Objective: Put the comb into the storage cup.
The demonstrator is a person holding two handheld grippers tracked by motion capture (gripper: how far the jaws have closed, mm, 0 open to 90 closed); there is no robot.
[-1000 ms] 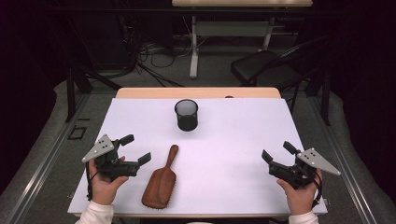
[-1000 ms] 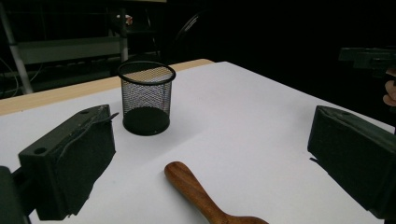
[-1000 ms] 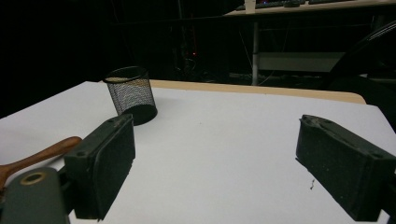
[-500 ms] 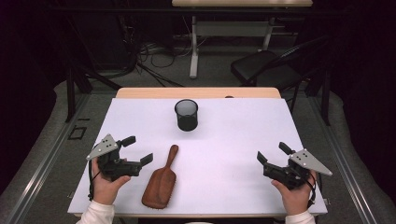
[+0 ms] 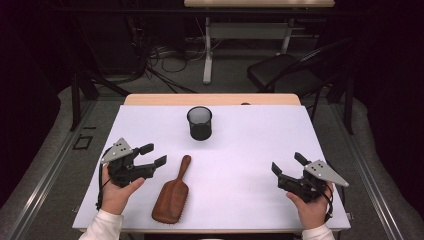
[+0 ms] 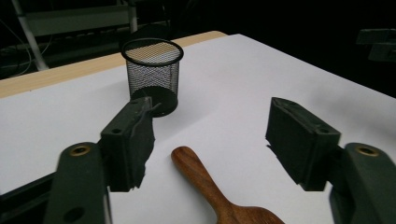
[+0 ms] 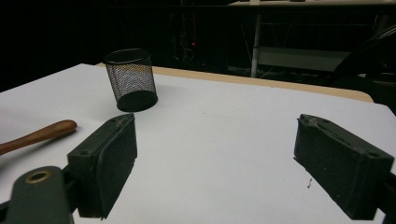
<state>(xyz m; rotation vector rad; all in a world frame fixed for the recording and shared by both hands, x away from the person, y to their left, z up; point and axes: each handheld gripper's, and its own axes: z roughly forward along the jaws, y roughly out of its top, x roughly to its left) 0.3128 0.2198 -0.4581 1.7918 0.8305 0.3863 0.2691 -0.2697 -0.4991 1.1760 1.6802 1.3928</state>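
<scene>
The wooden hairbrush lies nearer the person than the mesh pen cup, just beside the left gripper, whose empty jaws have just been closing. The right gripper, well right of the cup, is released. In the left gripper view, the handle lies between the jaws, untouched. The high view shows a white tabletop and a dark chair behind.

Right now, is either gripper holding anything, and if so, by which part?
Nothing is held. The left gripper has just been closing, but its jaws are empty beside the wooden hairbrush. The right gripper is open and empty.
</scene>
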